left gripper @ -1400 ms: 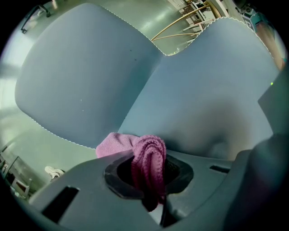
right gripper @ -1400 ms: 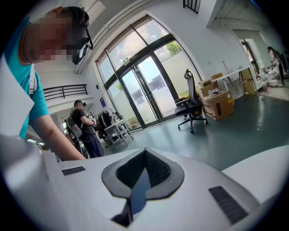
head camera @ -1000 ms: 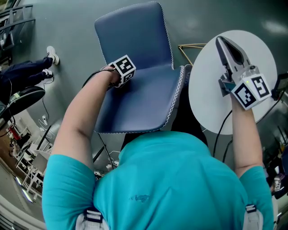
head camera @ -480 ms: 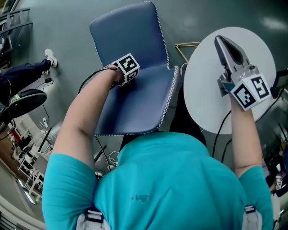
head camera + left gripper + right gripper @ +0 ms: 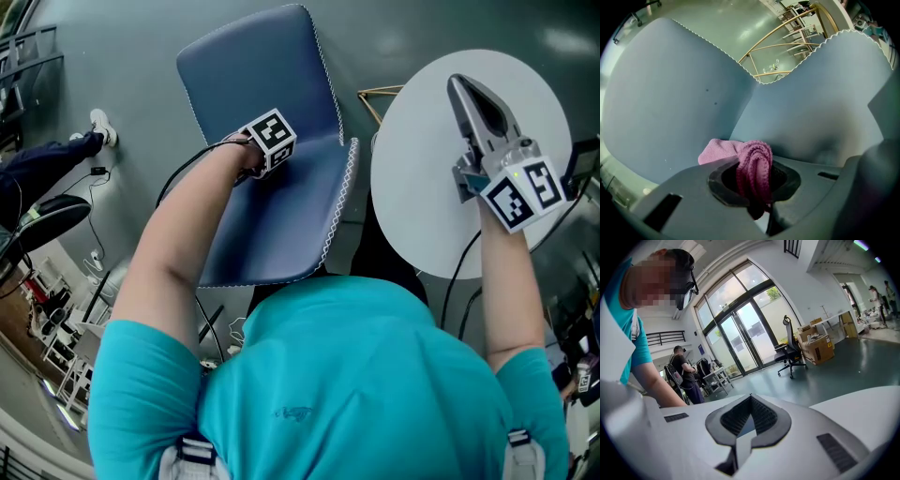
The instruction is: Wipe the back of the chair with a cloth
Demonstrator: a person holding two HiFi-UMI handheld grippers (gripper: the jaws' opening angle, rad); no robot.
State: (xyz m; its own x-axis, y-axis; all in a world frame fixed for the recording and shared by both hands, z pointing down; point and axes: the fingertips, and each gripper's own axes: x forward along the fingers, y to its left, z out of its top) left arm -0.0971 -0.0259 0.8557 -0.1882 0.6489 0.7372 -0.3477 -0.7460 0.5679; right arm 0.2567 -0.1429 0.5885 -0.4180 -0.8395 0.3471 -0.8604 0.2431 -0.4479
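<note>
The blue chair's back (image 5: pixel 253 66) rises at the top of the head view, with its seat (image 5: pixel 281 225) below it. My left gripper (image 5: pixel 272 142) sits where seat and back meet, and its marker cube hides the jaws from above. In the left gripper view it is shut on a bunched pink cloth (image 5: pixel 752 166), which rests against the blue upholstery; the back (image 5: pixel 670 103) fills the left and the seat (image 5: pixel 820 108) the right. My right gripper (image 5: pixel 457 86) hovers over the white round table (image 5: pixel 422 187). Its jaws are shut with nothing in them (image 5: pixel 751 398).
A gold metal frame (image 5: pixel 380 94) stands between chair and table. A person's legs and white shoe (image 5: pixel 94 127) are at the far left, near a black office chair (image 5: pixel 47 211). Further off are another person (image 5: pixel 684 371), an office chair (image 5: pixel 790 352) and cardboard boxes (image 5: pixel 818 348).
My left gripper has slid a little to the right along the seam between seat and back. The chair and table have drifted left in the head view. The right gripper has stayed put.
</note>
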